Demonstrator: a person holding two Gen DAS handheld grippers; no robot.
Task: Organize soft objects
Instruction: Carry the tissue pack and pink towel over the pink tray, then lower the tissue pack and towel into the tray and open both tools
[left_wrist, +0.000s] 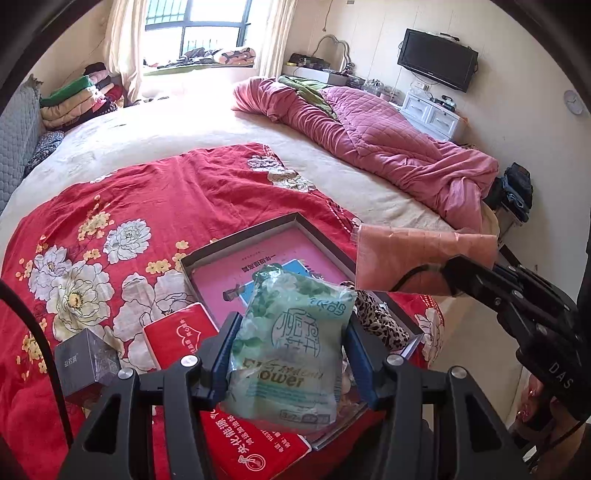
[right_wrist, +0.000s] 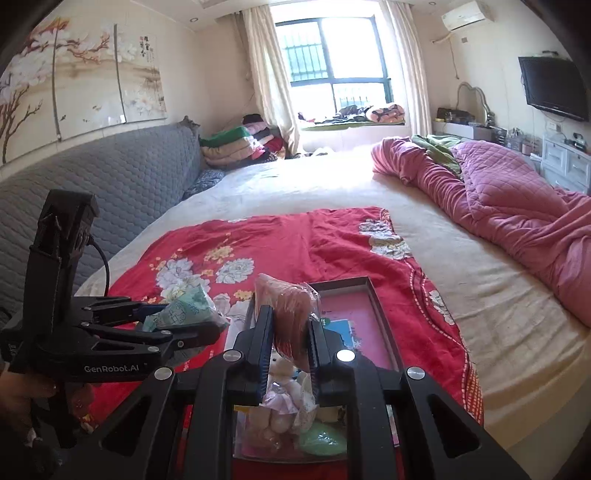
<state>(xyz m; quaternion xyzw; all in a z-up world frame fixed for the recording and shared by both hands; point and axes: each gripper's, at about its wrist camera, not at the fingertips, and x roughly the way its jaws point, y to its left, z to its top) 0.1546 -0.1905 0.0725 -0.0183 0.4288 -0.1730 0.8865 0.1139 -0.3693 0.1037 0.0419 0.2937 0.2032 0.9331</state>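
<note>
We have the left tool (left_wrist: 291, 354) clamped on a green tissue pack (left_wrist: 291, 350), its long axis upright in the lower centre of the frame. The open box (left_wrist: 236, 247) lies just beyond and below it. The right tool (right_wrist: 288, 328) grips a pink packet (right_wrist: 291, 314), seemingly over the box too. Both tools point downward at the bed.
</note>
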